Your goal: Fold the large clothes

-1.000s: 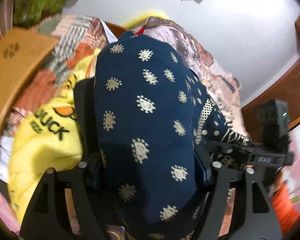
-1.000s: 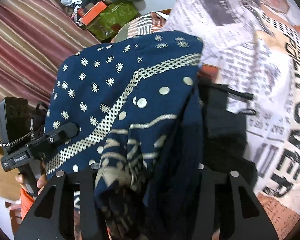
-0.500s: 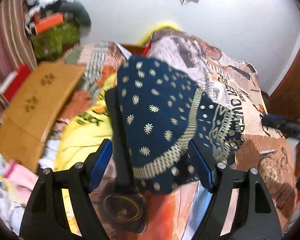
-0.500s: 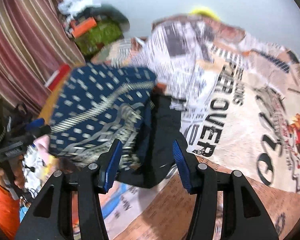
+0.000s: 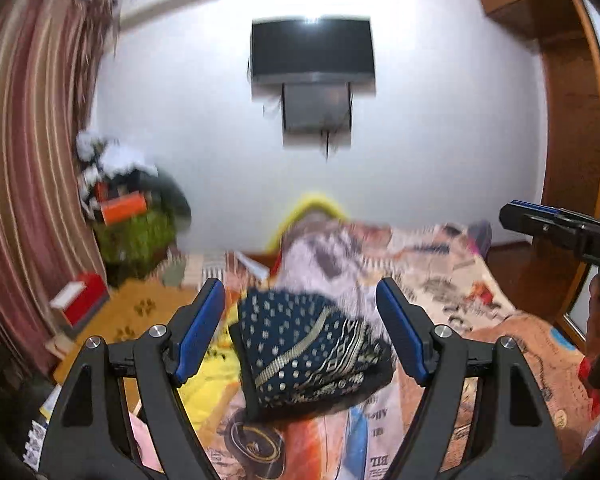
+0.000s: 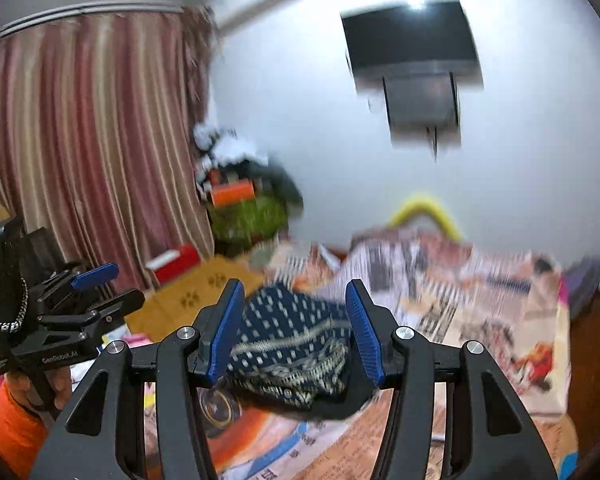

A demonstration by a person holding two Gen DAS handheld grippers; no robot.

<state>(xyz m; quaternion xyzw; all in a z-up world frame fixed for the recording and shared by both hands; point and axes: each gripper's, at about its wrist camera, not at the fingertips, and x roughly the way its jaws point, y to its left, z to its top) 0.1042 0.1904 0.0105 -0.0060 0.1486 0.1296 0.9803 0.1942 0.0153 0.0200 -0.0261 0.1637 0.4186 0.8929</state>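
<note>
Garment [image 5: 308, 352], navy with cream dots, folded compactly

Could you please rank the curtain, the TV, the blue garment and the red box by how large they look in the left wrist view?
1. curtain
2. TV and blue garment: about alike, so unranked
3. red box

The folded garment [image 5: 308, 348] lies on the bed [image 5: 500, 320], apparently beside a board [image 5: 140, 312].

Navy garment [image 5: 304, 352] w/ cream dots & gold trim; striped maroon curtain [image 6: 92, 140]; newsprint-pattern bedspread [image 6: 460, 292].
</note>
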